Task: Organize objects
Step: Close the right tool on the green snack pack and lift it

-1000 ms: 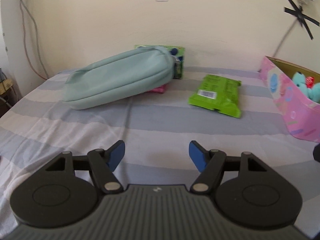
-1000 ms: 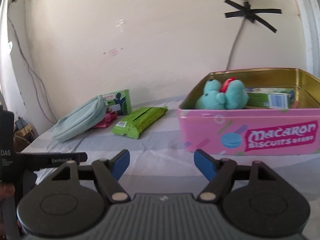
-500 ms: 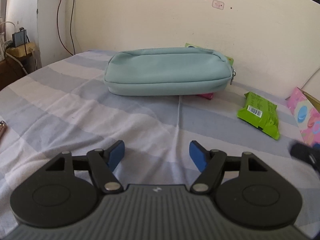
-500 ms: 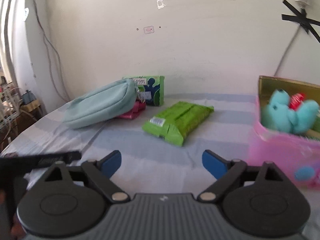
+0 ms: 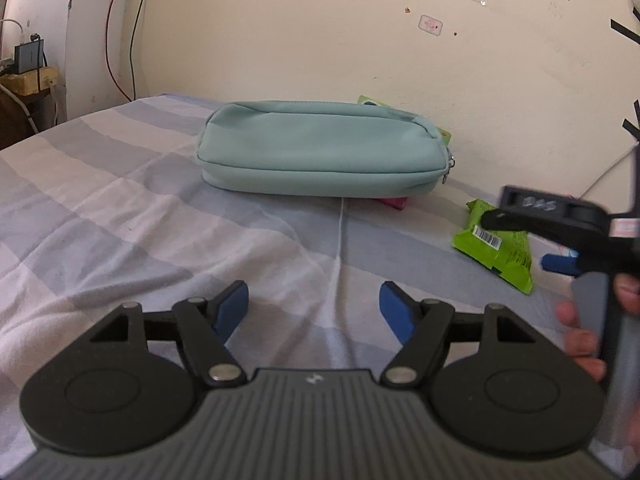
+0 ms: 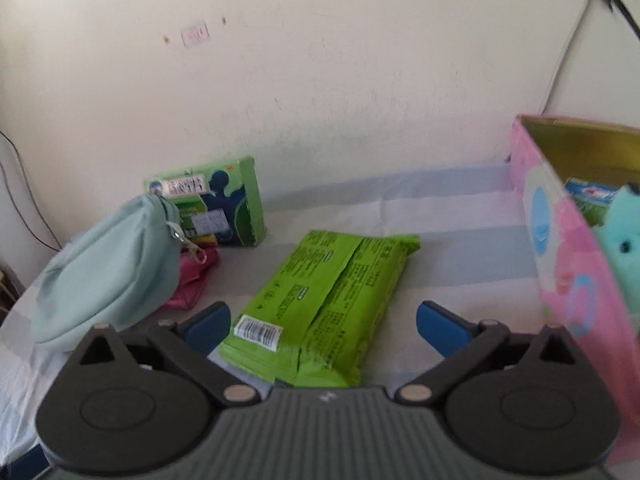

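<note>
Right gripper (image 6: 322,322): I have its jaws opening, now very wide; the near end of the green packet lies between the 2 blue pads, and neither pad presses on it.
Left gripper (image 5: 313,306): I see its jaws about half apart, nothing between them, only the bedsheet beneath.
Green packet (image 6: 326,304): flat on the striped bedsheet (image 5: 140,216), barcode end nearest my right camera, between the pouch and the pink tin.
Mint pouch (image 5: 320,150): lying on its side near the wall, zip closed, its puller hanging at the right end in the left view.
Pink item (image 6: 192,280): partly tucked under the pouch; I cannot tell what it is.
Green box (image 6: 224,204): upright against the wall, just behind the pouch.
Pink tin (image 6: 568,256): open, at the right edge of my right view, near the packet but apart from it.
Tin contents: a teal plush toy (image 6: 624,240) and a blue-and-green carton (image 6: 588,196).
Right hand (image 5: 584,320): fingers wrapped on the right gripper's handle, seen at the edge of the left view, just over the packet.
</note>
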`<state>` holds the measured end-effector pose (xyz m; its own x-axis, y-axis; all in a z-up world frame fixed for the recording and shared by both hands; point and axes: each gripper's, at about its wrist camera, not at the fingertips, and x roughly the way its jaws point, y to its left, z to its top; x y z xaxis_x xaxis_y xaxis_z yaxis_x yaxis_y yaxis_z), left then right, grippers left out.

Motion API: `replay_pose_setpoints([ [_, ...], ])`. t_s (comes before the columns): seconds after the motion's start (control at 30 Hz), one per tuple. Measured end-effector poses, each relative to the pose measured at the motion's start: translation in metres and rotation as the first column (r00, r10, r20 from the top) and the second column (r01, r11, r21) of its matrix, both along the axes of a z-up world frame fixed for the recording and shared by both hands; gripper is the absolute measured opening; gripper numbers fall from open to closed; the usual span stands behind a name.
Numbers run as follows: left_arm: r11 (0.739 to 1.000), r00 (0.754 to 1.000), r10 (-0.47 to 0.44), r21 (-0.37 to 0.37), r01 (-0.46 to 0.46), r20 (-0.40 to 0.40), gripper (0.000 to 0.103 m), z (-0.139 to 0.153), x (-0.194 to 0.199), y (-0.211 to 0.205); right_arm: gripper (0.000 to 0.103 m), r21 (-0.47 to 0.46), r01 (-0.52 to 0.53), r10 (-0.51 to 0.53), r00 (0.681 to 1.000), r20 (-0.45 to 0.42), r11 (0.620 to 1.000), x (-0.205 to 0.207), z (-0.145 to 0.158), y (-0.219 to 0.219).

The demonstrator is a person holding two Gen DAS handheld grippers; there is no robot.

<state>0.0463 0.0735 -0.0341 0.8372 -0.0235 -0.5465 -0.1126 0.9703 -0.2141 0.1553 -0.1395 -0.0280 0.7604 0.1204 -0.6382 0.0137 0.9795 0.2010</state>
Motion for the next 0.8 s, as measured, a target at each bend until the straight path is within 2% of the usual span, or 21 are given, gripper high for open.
replay_pose_setpoints([
  [0.1, 1.0, 1.0, -0.001, -0.007, 0.001, 0.0, 0.074, 0.0, 0.0, 0.001, 0.103, -0.041, 0.016, -0.017, 1.0, -0.017, 0.999, 0.007, -0.007, 0.008],
  [0.23, 1.0, 1.0, 0.001, -0.008, -0.001, 0.001, 0.075, 0.0, -0.001, 0.0, 0.099, -0.046, -0.003, 0.002, 1.0, -0.023, 0.999, 0.01, -0.007, 0.008],
  [0.33, 1.0, 1.0, 0.002, -0.008, -0.002, 0.0, 0.075, 0.0, -0.001, 0.0, 0.075, -0.048, -0.049, 0.049, 0.999, -0.019, 0.998, 0.005, -0.003, 0.006],
  [0.47, 1.0, 1.0, 0.001, -0.008, -0.001, 0.0, 0.075, 0.0, -0.001, 0.0, 0.059, -0.079, -0.091, 0.09, 0.996, -0.013, 0.993, -0.004, 0.001, 0.002],
  [0.8, 1.0, 1.0, 0.004, -0.011, -0.004, 0.001, 0.076, 0.0, 0.0, 0.001, 0.05, -0.135, -0.143, 0.148, 0.988, 0.031, 0.98, -0.033, 0.01, -0.004],
])
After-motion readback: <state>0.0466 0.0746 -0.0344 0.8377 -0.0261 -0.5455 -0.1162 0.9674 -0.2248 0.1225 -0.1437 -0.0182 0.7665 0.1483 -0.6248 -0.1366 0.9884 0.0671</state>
